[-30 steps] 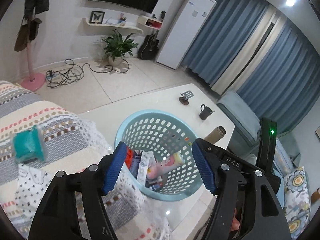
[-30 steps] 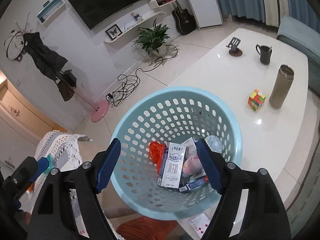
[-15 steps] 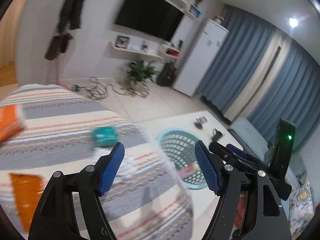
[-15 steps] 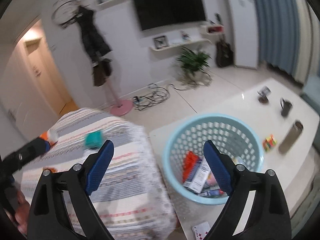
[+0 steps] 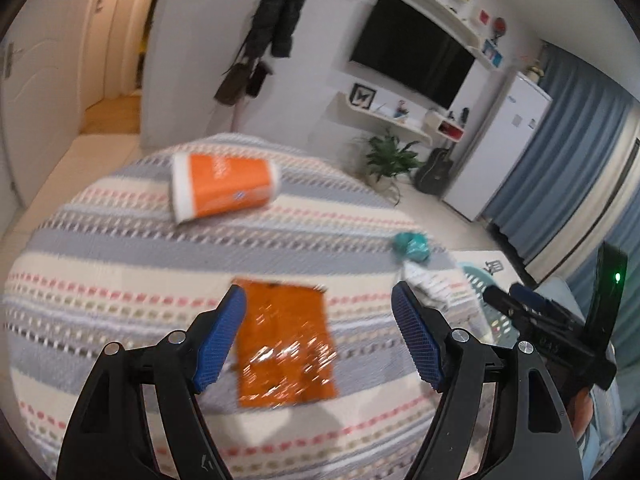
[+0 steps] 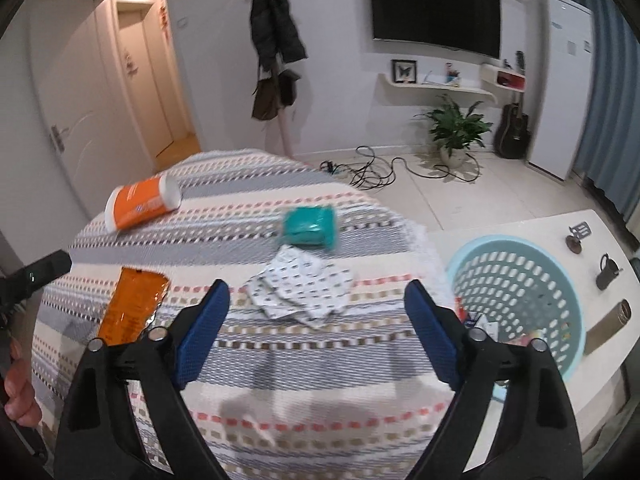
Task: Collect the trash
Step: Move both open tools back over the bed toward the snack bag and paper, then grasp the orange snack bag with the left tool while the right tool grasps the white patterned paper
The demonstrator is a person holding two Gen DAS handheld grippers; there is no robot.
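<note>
While some trash already lies in the basket (image 6: 516,296) on the white table, four pieces remain on the striped blanket (image 6: 280,360): cup (image 5: 222,187), wrapper (image 5: 284,344), teal pack (image 6: 308,226), patterned packet (image 6: 300,292). Left gripper (image 5: 318,338) and right gripper (image 6: 316,330) gape wide, empty.

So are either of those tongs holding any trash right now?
No. The left tongs are open above the orange wrapper, and the right tongs are open near the patterned paper. Nothing is gripped.
</note>
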